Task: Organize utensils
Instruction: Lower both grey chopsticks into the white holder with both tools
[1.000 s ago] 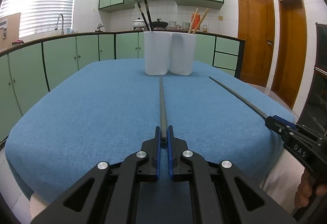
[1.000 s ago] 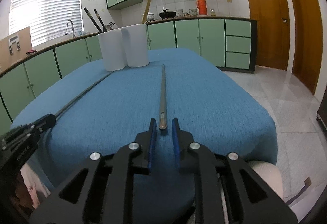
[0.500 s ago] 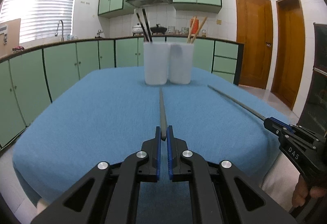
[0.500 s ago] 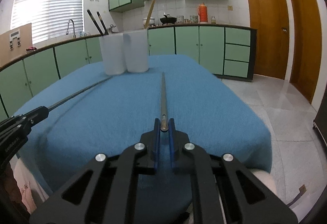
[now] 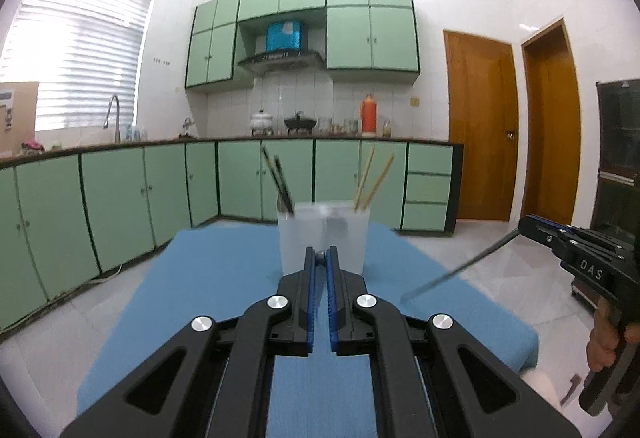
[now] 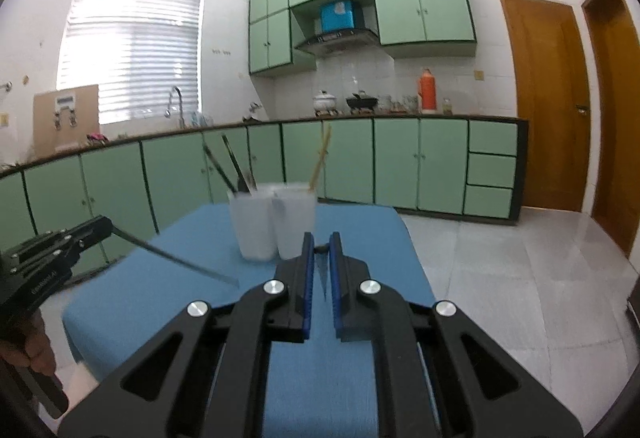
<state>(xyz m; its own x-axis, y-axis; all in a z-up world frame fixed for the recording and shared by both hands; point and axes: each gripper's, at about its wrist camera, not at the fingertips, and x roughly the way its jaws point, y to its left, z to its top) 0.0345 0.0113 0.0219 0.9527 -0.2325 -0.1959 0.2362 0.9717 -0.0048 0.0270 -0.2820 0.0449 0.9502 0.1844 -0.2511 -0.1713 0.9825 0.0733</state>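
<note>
Chopsticks fill both of my tools: my left hand-held gripper (image 5: 320, 256) is clamped tight on the butt of a dark chopstick (image 5: 319, 258), which from its own camera shows only as a small round end pinched between the blue-lined fingers (image 5: 308, 278). From the right wrist view that same stick (image 6: 180, 261) slants out of the tool at the left edge, down and toward the middle, its tip in the air above the blue cloth. My right hand-held gripper (image 6: 322, 248) is likewise closed hard on a second dark chopstick (image 6: 322, 274), whose thin shaft hangs down between its fingers; seen from the left wrist view, this stick (image 5: 456, 272) angles down and leftward from the tool at the right edge, clear of the cloth. My bare hand (image 5: 606, 342) grips that tool's handle at the lower right. Beneath both tools lies the bench (image 5: 224, 278), covered in blue fabric. At its far end stand two frosted white cups (image 5: 324, 238), touching side by side: the left one holds two dark chopsticks (image 5: 276, 178) leaning left, and the right one holds pale wooden chopsticks (image 5: 374, 178) leaning right. Beyond the bench a run of green cabinets (image 5: 120, 190) curves along the wall, and two brown wooden doors (image 5: 480, 126) stand at the far right.
</note>
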